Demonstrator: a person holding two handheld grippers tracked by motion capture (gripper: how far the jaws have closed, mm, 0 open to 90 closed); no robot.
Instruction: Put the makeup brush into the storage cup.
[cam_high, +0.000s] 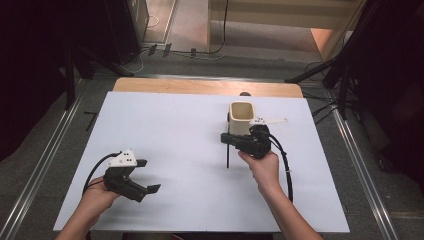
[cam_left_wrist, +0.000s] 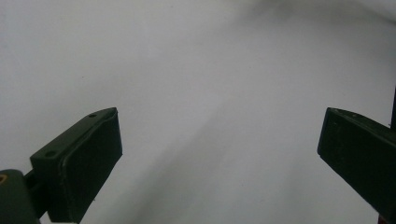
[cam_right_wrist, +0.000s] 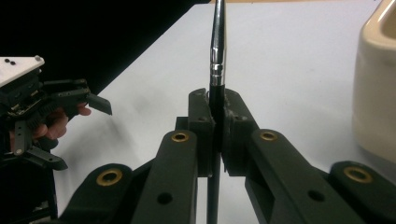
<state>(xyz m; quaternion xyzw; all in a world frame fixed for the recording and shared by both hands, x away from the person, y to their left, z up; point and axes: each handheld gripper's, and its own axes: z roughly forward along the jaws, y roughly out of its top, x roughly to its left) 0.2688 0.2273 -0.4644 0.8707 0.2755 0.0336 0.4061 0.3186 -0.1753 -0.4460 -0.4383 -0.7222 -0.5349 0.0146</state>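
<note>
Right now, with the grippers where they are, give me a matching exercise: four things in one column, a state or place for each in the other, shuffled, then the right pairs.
Things:
1. left gripper
2. right gripper
3. pen
4. beige cup

States or places:
A. stands on the white table on its far side, open mouth up
B. open, nothing between its jaws
C. clamped between two black jaws
D. shut on a thin dark object

Pairs: 1-B, 2-D, 3-C, 4-A
</note>
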